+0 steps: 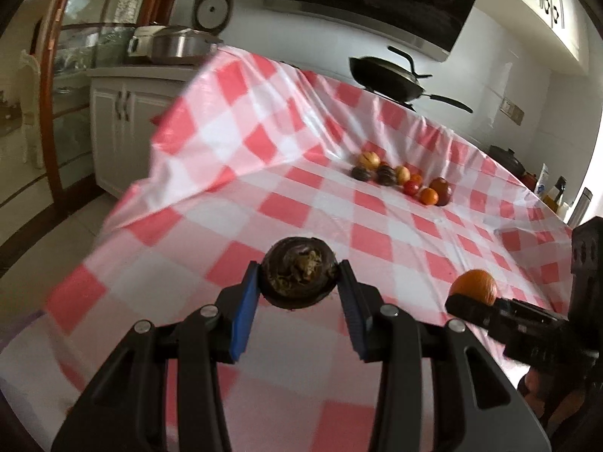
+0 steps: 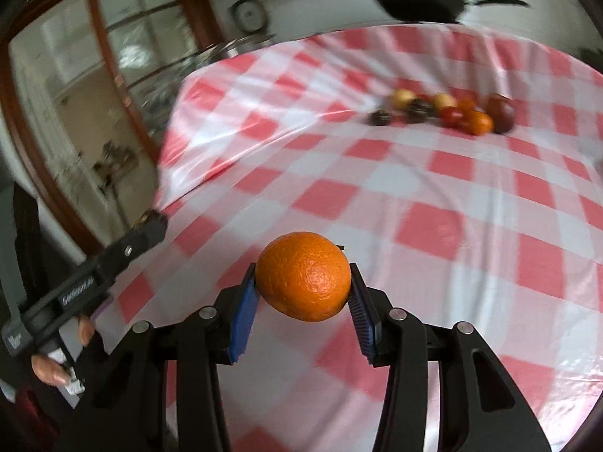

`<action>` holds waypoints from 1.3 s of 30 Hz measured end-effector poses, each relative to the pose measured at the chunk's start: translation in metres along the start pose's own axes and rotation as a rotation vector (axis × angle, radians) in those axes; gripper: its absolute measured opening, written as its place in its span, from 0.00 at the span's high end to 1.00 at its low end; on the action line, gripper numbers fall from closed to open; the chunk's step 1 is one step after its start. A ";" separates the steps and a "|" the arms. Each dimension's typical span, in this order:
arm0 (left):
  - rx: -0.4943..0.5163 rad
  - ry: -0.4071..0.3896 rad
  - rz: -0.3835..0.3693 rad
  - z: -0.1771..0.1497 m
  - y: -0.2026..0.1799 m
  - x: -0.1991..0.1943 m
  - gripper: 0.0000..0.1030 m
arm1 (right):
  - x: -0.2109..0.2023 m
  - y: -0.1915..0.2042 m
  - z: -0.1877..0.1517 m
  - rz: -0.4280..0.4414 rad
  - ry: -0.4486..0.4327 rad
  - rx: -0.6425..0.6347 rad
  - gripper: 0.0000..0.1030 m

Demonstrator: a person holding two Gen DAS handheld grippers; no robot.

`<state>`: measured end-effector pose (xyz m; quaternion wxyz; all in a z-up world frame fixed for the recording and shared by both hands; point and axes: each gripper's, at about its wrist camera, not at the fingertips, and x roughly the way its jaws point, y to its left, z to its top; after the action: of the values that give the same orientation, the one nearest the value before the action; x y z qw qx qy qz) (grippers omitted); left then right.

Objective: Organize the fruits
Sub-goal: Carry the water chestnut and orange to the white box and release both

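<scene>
Dark brown round fruit is clamped between the blue pads of the left gripper, jaws closed to the fruit's width, held clear above the checked tablecloth. Fibrous tuft on the fruit faces the camera (species cannot be told).

Orange is pinched the same way in the right gripper, jaws partly closed on it, lifted off the cloth.

Both grippers are held level and side by side at the near edge, pointed toward the far side. In the right wrist view the left gripper is seen at the left edge, side-on, with only a sliver of its fruit visible at the tip; a hand under it is partly cut off.

A cluster of fruits is laid in rough rows on the cloth, far right of centre, well apart from both grippers. It is blurred in the right view, so individual kinds are hard to make out.

A black wok is seen beyond the far edge.
</scene>
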<state>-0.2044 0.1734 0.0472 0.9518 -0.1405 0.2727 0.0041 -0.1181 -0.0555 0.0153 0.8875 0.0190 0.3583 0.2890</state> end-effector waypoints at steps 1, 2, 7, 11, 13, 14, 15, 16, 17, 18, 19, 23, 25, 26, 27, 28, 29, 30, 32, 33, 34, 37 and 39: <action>0.002 -0.006 0.008 -0.001 0.004 -0.004 0.59 | 0.002 0.013 -0.002 0.013 0.006 -0.034 0.56; 0.006 -0.012 0.018 -0.002 0.008 -0.007 0.59 | 0.004 0.023 -0.003 0.021 0.009 -0.058 0.56; 0.000 -0.004 0.077 -0.014 0.042 -0.028 0.59 | 0.010 0.079 -0.013 0.083 0.034 -0.200 0.56; -0.049 0.009 0.142 -0.028 0.076 -0.046 0.59 | 0.013 0.121 -0.023 0.151 0.047 -0.309 0.56; -0.090 0.014 0.176 -0.036 0.098 -0.057 0.59 | 0.017 0.141 -0.030 0.177 0.057 -0.365 0.56; -0.105 0.016 0.186 -0.038 0.107 -0.060 0.59 | 0.018 0.152 -0.035 0.193 0.066 -0.397 0.56; -0.129 0.018 0.201 -0.043 0.118 -0.065 0.59 | 0.019 0.159 -0.039 0.205 0.073 -0.418 0.56; -0.143 0.021 0.211 -0.045 0.126 -0.068 0.59 | 0.021 0.170 -0.044 0.222 0.085 -0.447 0.56; -0.156 0.023 0.224 -0.049 0.134 -0.072 0.59 | 0.024 0.181 -0.050 0.237 0.099 -0.478 0.56; -0.171 0.030 0.244 -0.053 0.144 -0.076 0.59 | 0.026 0.190 -0.055 0.246 0.109 -0.502 0.56; -0.182 0.035 0.259 -0.057 0.152 -0.078 0.59 | 0.029 0.203 -0.063 0.259 0.125 -0.549 0.56; -0.213 0.072 0.318 -0.075 0.178 -0.087 0.59 | 0.045 0.245 -0.093 0.304 0.184 -0.718 0.56; -0.221 0.100 0.360 -0.087 0.190 -0.090 0.59 | 0.055 0.262 -0.111 0.324 0.229 -0.781 0.56; -0.228 0.114 0.377 -0.093 0.196 -0.090 0.59 | 0.061 0.270 -0.121 0.330 0.256 -0.819 0.56; -0.243 0.135 0.399 -0.100 0.205 -0.090 0.59 | 0.069 0.278 -0.132 0.334 0.286 -0.860 0.56; -0.255 0.152 0.417 -0.105 0.212 -0.090 0.59 | 0.075 0.285 -0.142 0.337 0.315 -0.897 0.56; -0.268 0.171 0.439 -0.111 0.218 -0.089 0.59 | 0.080 0.289 -0.149 0.336 0.336 -0.923 0.56; -0.286 0.194 0.460 -0.118 0.228 -0.088 0.59 | 0.089 0.296 -0.160 0.331 0.370 -0.964 0.56; -0.324 0.231 0.488 -0.128 0.243 -0.086 0.59 | 0.100 0.305 -0.173 0.324 0.410 -1.010 0.56; -0.346 0.256 0.503 -0.133 0.251 -0.083 0.59 | 0.106 0.309 -0.179 0.323 0.431 -1.029 0.56; -0.363 0.283 0.517 -0.138 0.258 -0.081 0.59 | 0.113 0.313 -0.186 0.320 0.457 -1.046 0.56; -0.389 0.356 0.552 -0.150 0.269 -0.070 0.59 | 0.132 0.318 -0.200 0.306 0.546 -1.067 0.56; -0.407 0.407 0.575 -0.159 0.274 -0.061 0.59 | 0.140 0.317 -0.211 0.288 0.601 -1.064 0.56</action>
<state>-0.3615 0.3981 -0.1231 0.7912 -0.2417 0.4774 0.2962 -0.3326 0.2455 -0.1525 0.5880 -0.4593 0.3932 0.5373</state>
